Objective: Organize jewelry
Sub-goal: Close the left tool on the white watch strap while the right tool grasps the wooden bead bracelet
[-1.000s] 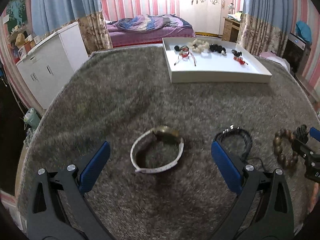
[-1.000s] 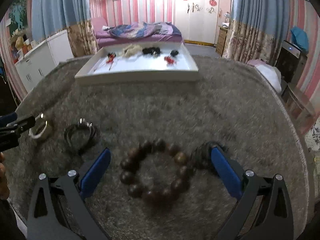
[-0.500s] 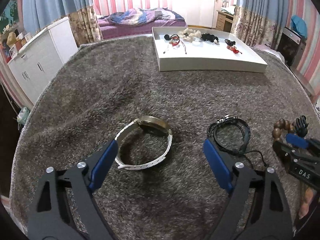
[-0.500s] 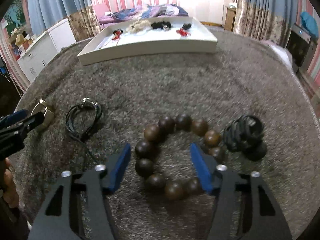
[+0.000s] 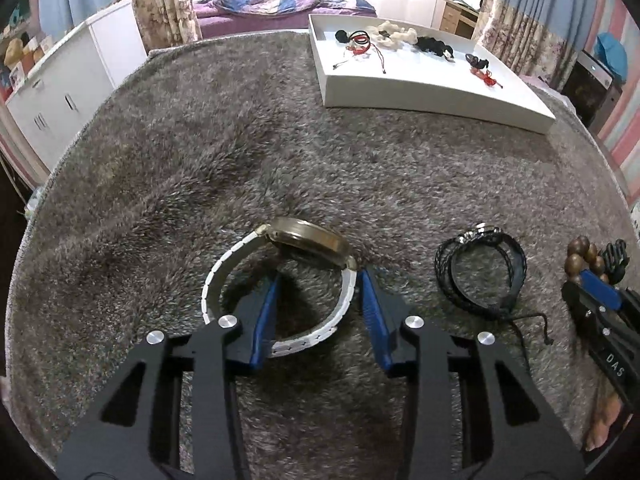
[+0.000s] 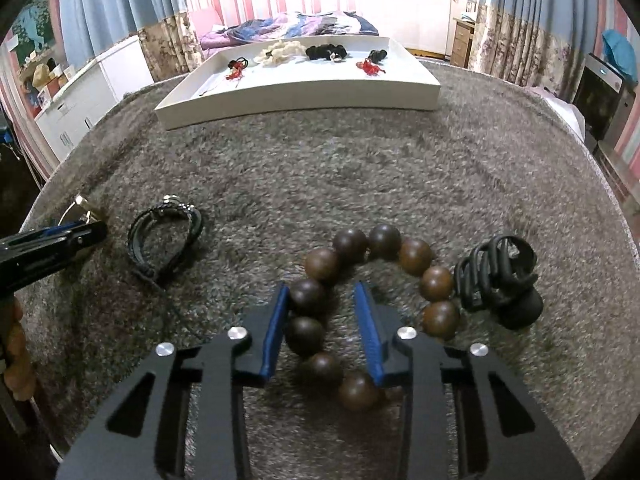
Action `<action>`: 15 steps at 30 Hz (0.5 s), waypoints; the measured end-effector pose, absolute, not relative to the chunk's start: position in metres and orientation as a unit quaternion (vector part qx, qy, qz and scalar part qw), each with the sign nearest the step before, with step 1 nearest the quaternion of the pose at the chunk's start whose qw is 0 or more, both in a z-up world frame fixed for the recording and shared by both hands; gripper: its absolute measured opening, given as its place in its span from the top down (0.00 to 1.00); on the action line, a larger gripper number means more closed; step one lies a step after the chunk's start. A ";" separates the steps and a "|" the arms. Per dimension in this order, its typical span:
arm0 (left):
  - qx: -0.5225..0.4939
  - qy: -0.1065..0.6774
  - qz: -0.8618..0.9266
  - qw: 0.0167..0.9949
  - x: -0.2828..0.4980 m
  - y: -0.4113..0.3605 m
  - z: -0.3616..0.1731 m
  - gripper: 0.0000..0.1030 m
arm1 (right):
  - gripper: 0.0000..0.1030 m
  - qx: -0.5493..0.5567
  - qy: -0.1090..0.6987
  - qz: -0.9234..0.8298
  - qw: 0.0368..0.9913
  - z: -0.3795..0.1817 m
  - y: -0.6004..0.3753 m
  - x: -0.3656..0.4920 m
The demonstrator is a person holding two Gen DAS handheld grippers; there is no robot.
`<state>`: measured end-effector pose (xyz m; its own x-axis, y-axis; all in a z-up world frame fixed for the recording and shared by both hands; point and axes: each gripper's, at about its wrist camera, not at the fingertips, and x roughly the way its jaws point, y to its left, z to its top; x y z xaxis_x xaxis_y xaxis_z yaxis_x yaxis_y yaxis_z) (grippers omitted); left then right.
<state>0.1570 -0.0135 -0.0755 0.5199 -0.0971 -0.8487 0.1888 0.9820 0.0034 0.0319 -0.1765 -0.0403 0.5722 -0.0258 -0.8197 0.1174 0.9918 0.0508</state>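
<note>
A white-strapped watch (image 5: 280, 236) with a gold case stands on edge on the grey shaggy rug (image 5: 240, 140). My left gripper (image 5: 320, 276) straddles the strap's right side, one finger inside the loop and one outside. Its jaws are closing and a gap remains. A brown wooden bead bracelet (image 6: 352, 244) lies under my right gripper (image 6: 321, 286). Its jaws are closing around the bracelet's left beads. Those beads touch the left pad and stand apart from the right pad. The white tray (image 5: 420, 92) (image 6: 296, 96) at the far side holds several small pieces.
A black braided bracelet (image 5: 480, 268) (image 6: 164, 240) lies between the watch and the beads. A black coiled hair tie (image 6: 496, 276) sits right of the beads. A white cabinet (image 5: 60, 92) stands off the rug's left edge, and a bed (image 6: 304, 28) lies beyond the tray.
Both grippers have come down and forward onto their pieces. Both pairs of jaws narrowed from wide open, the left around the watch strap, the right around the beads.
</note>
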 end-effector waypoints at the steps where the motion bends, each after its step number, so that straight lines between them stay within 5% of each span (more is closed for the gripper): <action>1: 0.050 0.482 -0.083 0.871 0.156 -0.015 -0.075 0.65 | 0.74 0.051 0.461 -0.037 0.885 -0.040 -0.176 0.032; 15: 0.051 0.482 -0.082 0.871 0.155 -0.017 -0.077 0.78 | 0.81 0.082 0.460 -0.017 0.884 -0.041 -0.181 0.031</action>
